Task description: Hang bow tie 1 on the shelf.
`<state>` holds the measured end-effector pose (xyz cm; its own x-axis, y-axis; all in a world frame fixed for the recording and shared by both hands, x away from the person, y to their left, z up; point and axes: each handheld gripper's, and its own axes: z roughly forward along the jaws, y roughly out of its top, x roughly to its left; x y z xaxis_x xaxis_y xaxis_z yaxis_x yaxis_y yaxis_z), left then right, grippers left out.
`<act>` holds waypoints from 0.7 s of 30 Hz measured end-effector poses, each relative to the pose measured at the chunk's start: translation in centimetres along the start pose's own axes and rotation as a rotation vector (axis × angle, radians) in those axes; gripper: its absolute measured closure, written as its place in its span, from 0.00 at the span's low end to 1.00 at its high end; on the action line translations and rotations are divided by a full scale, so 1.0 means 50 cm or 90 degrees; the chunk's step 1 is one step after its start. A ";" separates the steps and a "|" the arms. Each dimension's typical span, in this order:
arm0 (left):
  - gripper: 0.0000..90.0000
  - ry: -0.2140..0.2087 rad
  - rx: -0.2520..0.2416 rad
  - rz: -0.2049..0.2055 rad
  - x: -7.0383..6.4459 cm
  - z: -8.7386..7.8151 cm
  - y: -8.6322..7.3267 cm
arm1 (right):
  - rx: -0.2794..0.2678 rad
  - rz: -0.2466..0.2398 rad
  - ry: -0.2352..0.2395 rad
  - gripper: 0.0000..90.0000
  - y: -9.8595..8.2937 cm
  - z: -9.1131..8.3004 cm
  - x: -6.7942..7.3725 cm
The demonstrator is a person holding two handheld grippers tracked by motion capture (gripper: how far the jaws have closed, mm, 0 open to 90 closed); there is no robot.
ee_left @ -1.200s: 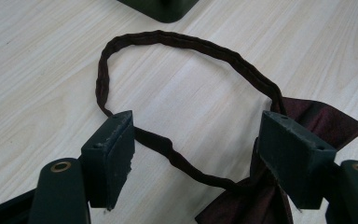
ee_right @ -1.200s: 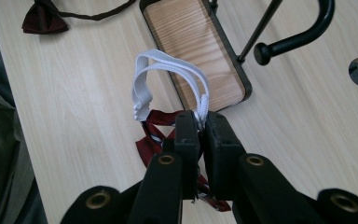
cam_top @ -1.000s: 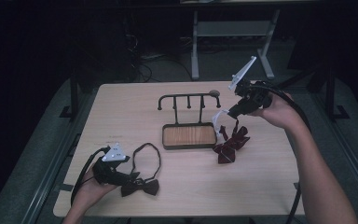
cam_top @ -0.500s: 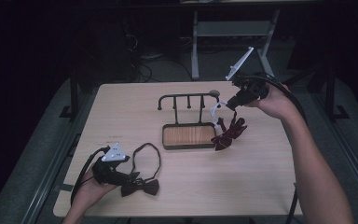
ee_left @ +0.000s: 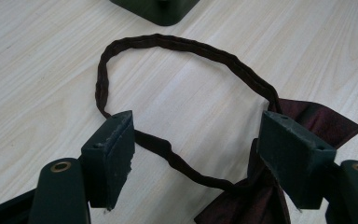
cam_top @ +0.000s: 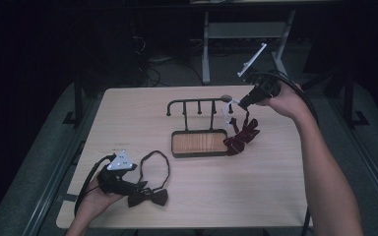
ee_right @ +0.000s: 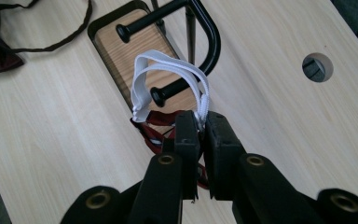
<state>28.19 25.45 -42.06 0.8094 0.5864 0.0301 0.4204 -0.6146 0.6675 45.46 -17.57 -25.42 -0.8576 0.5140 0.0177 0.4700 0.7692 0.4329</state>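
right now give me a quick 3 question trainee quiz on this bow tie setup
1. True or false: the right gripper is shut on the white strap.
2. Which does the left gripper straddle? A the stand's wooden base, B the dark bow tie's neck loop, C a table hole.
3. Fill in: the red bow tie hangs beside the black ____.

Key: 1 true. 2 B; its jaws stand apart, one on either side of the loop. 3 rack.
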 end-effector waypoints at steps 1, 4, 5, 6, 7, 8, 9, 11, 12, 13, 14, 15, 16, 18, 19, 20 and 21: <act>0.31 -0.001 0.001 -0.002 -0.001 0.000 0.000 | 0.004 0.002 -0.001 0.93 0.000 0.004 -0.004; 0.31 -0.001 0.001 0.000 -0.002 0.000 0.001 | 0.006 0.009 -0.001 0.93 0.000 0.008 -0.008; 0.31 -0.001 0.000 0.000 -0.002 0.000 0.001 | 0.008 0.011 -0.004 0.93 0.000 0.011 -0.011; 0.31 -0.001 0.000 0.000 -0.002 0.000 0.001 | 0.009 0.011 -0.003 0.93 0.001 0.012 -0.013; 0.31 -0.001 0.000 -0.001 -0.002 0.000 0.001 | 0.011 0.015 -0.002 0.93 0.001 0.013 -0.013; 0.31 -0.001 0.000 -0.001 -0.002 0.000 0.001 | 0.011 0.017 -0.003 0.93 0.000 0.014 -0.014; 0.31 -0.001 0.000 -0.001 -0.002 0.000 0.001 | 0.011 0.018 -0.004 0.93 0.000 0.014 -0.016; 0.31 -0.001 0.000 0.000 -0.002 0.001 0.001 | 0.010 0.020 -0.004 0.93 0.000 0.015 -0.017; 0.31 -0.001 0.000 0.001 -0.002 0.001 0.001 | 0.007 0.021 -0.003 0.93 -0.001 0.016 -0.018; 0.31 -0.001 0.000 0.001 -0.002 0.001 0.001 | 0.003 0.025 -0.001 0.92 -0.004 0.018 -0.019; 0.31 -0.001 0.000 0.001 -0.002 0.001 0.001 | 0.003 0.025 -0.001 0.92 -0.004 0.018 -0.019; 0.31 -0.001 0.001 0.000 -0.002 0.000 0.001 | 0.001 0.028 -0.001 0.92 -0.008 0.021 -0.019; 0.31 -0.001 0.001 0.000 -0.002 0.000 0.001 | 0.001 0.028 -0.001 0.92 -0.008 0.021 -0.019; 0.31 -0.001 -0.001 -0.001 -0.002 0.001 0.000 | -0.003 0.027 -0.002 0.92 -0.012 0.025 -0.022; 0.31 -0.001 0.001 -0.001 -0.002 0.001 0.000 | -0.002 0.032 0.001 0.91 -0.016 0.029 -0.022; 0.31 -0.001 0.001 -0.001 -0.002 0.001 0.000 | -0.001 0.035 0.002 0.91 -0.017 0.030 -0.022; 0.31 -0.001 0.001 -0.001 -0.002 0.001 0.001 | 0.000 0.034 0.004 0.90 -0.019 0.032 -0.022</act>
<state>28.16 25.34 -42.10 0.8097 0.5862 0.0275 0.4226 -0.6149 0.6658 46.28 -18.26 -27.30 -0.8327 0.5518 0.0455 0.5147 0.7412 0.4308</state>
